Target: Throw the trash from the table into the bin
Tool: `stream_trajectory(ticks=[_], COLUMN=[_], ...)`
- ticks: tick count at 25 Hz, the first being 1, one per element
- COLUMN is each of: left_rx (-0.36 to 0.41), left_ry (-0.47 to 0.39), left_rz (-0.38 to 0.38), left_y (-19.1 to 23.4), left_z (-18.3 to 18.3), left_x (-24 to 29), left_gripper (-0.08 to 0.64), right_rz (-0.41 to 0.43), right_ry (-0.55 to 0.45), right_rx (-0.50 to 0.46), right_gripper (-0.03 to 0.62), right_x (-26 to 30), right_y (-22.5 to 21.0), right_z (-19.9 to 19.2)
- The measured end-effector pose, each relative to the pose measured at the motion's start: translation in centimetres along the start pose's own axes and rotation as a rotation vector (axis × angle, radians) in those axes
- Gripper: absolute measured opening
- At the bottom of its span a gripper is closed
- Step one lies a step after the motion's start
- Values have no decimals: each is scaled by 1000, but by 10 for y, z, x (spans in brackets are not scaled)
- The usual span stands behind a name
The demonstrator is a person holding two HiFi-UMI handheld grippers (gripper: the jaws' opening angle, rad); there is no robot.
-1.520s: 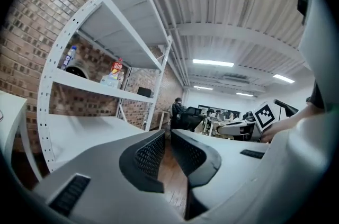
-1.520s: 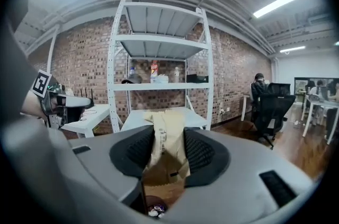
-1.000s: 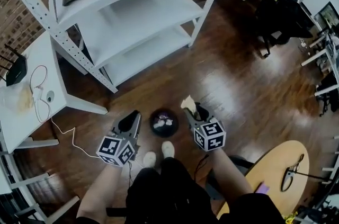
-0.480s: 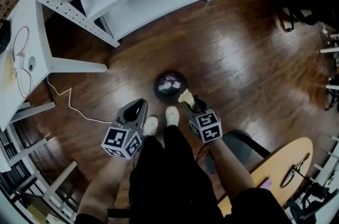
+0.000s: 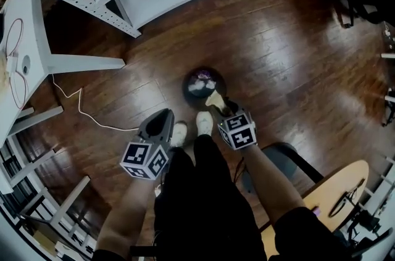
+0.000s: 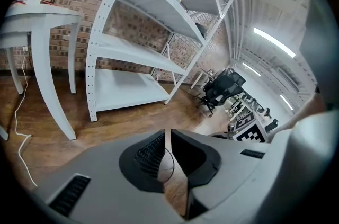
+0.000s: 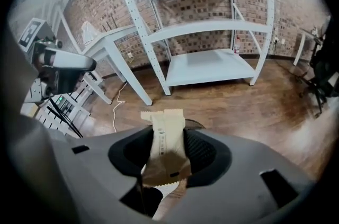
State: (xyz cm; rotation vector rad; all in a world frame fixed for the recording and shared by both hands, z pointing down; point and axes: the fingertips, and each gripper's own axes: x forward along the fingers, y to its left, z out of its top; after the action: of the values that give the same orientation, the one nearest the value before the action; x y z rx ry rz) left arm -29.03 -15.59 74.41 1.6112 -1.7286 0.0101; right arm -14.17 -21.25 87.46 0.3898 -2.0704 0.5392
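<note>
Wrapper (image 5: 214, 99) pinched upright in right gripper's (image 5: 220, 105) fingers, which have just eased apart, at the bin's (image 5: 189, 87) lower-right edge mid-frame, seemingly ready to drop it in — left gripper (image 5: 162, 120), fingers almost closed and empty, hangs lower left.

Stands with the left arm (image 5: 125, 213) and the right arm (image 5: 269, 184) bare and reaching down in front. Holds the left gripper (image 5: 164, 118) on the left, pointing forward and a little down, jaws nearly together with nothing between them. Holds the right gripper (image 5: 223, 108) on the right, tipped more steeply down, jaws pinching a paper wrapper (image 7: 165, 139) upright, though just opened a little wider.
</note>
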Motion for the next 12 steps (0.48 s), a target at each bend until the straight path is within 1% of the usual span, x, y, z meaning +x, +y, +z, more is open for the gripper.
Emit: stream_trajectory(ticks=[3,5,7,8,12], left_rx=[-22,-27,-31,-33,-36], left_ry=[9,17,19,19,18], left_rz=[2,3,4,4,-6], left_y=[2,5,8,9,11], left_z=[-10,-13,-14,-14,-14], left_x=[-3,-5,-6,-7,-6], left_gripper=[31,31,31,31,31], right_rz=[-6,-5,-5,-6,-15], right_ry=[-4,-16,-17,-14,-23], right_rx=[-41,-58,-70,-71,-51], right_gripper=[200,238,241,266,267], right_x=[5,5,5,5,3], right_y=[2,5,6,6,5], right_z=[2,8,12,12,18])
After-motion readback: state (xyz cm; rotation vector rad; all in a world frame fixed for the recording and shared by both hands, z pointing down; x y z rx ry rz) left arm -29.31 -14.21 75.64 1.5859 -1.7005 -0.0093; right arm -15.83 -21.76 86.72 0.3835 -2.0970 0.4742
